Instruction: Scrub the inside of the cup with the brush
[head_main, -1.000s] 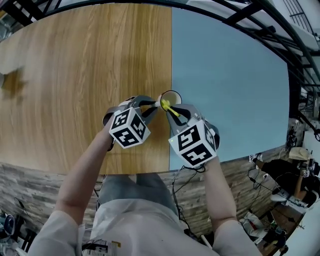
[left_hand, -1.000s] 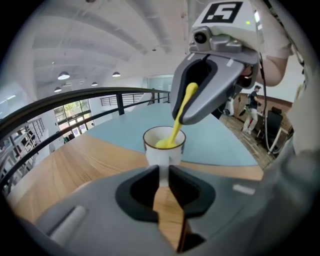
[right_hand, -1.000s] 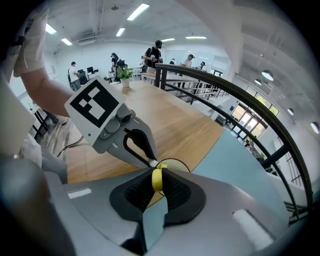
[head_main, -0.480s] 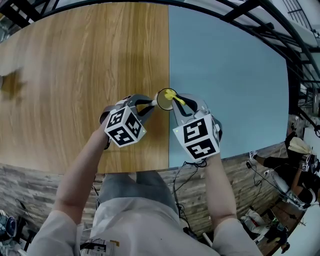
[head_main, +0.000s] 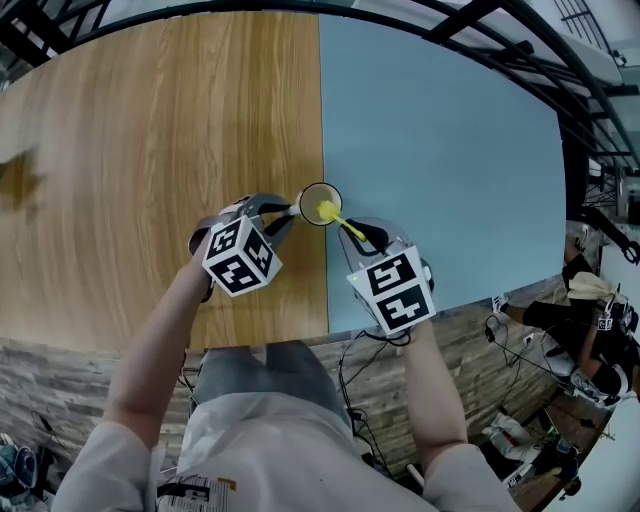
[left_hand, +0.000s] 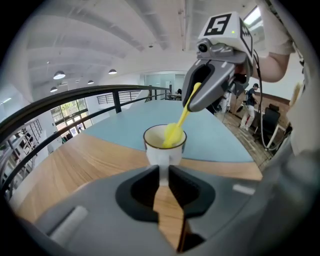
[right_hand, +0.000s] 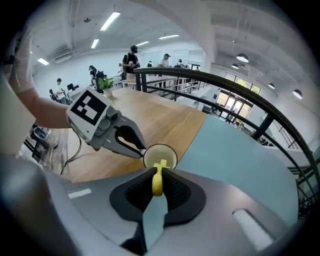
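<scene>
Your left gripper (left_hand: 163, 176) has its fingers (left_hand: 141, 192) closed to a narrow gap on the small handle of the white ceramic cup with a dark rim (left_hand: 164, 146). The cup stands upright just beyond their tips. It sits on the seam where the wood half of the tabletop (head_main: 150, 150) meets the pale blue half, nearer the near edge than the far one. Your right gripper (right_hand: 158, 176) has its fingers (right_hand: 177, 194) pinched on the stem of the yellow plastic brush (left_hand: 174, 133). The brush slants down from them over the rim, with its head inside the cup. From your left gripper the handle shows only as a thin white strip between the pads, and the cup's foot is cut off by the gripper's body. From your right gripper the cup's lower wall is hidden the same way. Whether the bristles touch the wall or the bottom cannot be made out.
</scene>
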